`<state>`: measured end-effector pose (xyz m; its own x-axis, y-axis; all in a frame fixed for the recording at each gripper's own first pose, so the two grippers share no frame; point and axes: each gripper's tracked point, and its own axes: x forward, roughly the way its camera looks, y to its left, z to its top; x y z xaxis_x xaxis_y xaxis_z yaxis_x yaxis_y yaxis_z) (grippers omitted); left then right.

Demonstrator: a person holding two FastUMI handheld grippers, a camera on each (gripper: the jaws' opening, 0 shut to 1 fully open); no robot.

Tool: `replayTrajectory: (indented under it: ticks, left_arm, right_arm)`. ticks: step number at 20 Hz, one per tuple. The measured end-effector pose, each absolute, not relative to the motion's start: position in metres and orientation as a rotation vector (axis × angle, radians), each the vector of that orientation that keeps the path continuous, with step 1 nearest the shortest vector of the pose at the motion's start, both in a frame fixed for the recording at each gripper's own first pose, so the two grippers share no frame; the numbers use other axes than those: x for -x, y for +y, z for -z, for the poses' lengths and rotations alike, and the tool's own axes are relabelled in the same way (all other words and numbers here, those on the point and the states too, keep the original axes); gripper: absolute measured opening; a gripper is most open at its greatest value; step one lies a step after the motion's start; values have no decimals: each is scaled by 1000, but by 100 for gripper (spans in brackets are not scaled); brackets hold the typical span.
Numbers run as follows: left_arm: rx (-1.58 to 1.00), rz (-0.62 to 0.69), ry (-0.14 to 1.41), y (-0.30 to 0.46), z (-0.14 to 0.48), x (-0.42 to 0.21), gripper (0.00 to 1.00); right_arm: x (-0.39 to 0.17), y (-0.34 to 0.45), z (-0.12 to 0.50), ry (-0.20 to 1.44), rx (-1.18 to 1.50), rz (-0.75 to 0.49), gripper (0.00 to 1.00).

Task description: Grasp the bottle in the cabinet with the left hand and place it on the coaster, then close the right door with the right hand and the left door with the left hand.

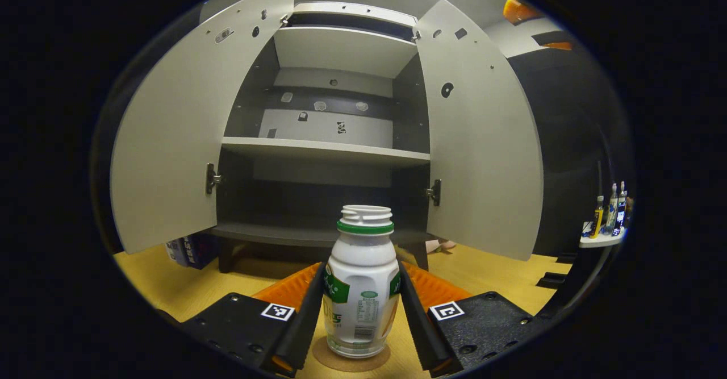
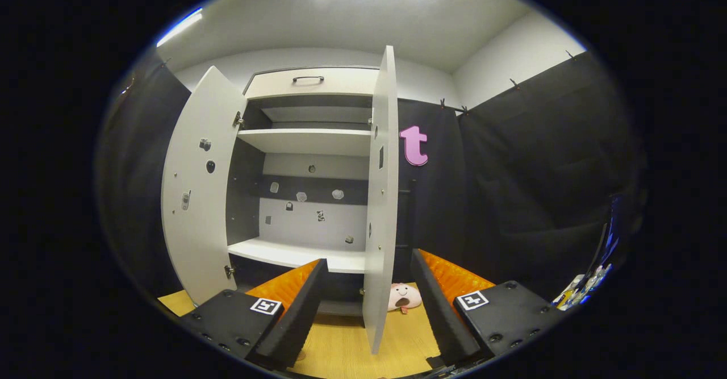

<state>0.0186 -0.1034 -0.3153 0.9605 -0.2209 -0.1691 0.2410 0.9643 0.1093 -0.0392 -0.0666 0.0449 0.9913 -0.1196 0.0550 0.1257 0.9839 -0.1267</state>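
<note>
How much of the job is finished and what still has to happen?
Done: the bottle is out of the cabinet and stands on the coaster. In hand: the left gripper has its fingers on both sides of the bottle, not yet let go. Left: both doors are open; the right door sits between the right gripper fingers, the left door waits.

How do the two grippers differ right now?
The left gripper has a white bottle between its jaws, standing on a round coaster; the right gripper holds nothing. The left faces into the open cabinet; the right has the right door's edge between its open jaws. Both hover above the wooden table.
</note>
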Motion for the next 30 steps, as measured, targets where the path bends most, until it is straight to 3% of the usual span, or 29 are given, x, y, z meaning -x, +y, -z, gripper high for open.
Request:
replayTrajectory:
  ticks: [11,18,20,30]
  left_arm:
    - [-119,241,171,-100,330,-21,76]
    - [-112,239,201,-94,335,-15,92]
    - [-118,253,185,-95,323,-13,95]
    - [-22,266,81,-100,200,-21,95]
  right_arm:
    - [41,-66,-38,-34,129,127,96]
    - [38,-66,-25,-1,127,120,96]
    - [37,-68,-25,1,127,123,96]
    - [37,-76,-18,-9,101,139,96]
